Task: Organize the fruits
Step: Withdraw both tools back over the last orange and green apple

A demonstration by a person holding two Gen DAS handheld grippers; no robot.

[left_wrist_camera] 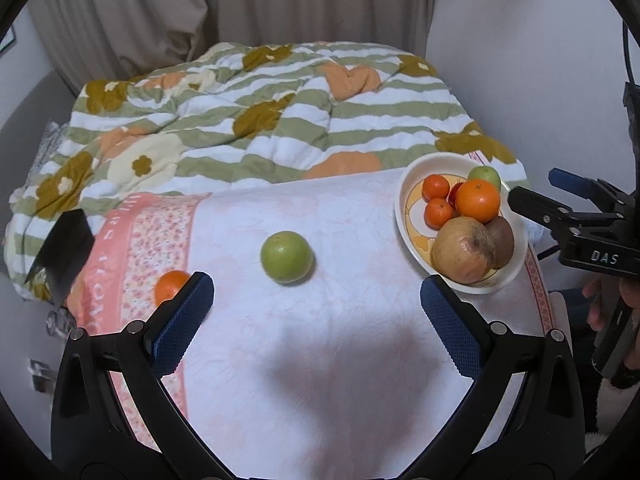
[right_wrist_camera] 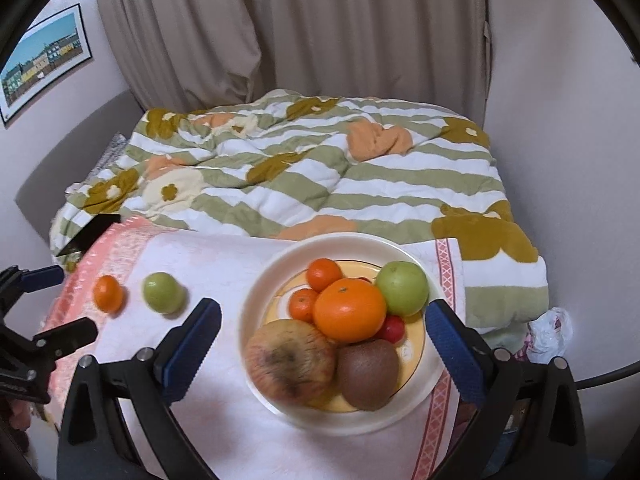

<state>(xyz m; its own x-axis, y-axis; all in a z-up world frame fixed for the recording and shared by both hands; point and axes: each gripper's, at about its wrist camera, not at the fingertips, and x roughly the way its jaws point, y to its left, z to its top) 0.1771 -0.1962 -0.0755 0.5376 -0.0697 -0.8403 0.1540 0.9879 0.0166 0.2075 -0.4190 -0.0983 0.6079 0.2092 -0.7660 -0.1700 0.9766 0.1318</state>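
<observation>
Left wrist view: the left gripper (left_wrist_camera: 316,300) is wide open and holds nothing. A green apple (left_wrist_camera: 286,256) lies on the cloth (left_wrist_camera: 360,340) straight ahead. The right gripper (right_wrist_camera: 324,332), open too, hangs over the plate (right_wrist_camera: 256,280), farther away.

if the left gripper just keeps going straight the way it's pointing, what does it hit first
Most likely the green apple: it lies loose on the cloth, about centred ahead of the open left gripper, with nothing between them. Depth is hard to judge in the fisheye view, so it might pass just above.

Both wrist views downward, sharing plate (left_wrist_camera: 404,216) (right_wrist_camera: 256,280)
</observation>
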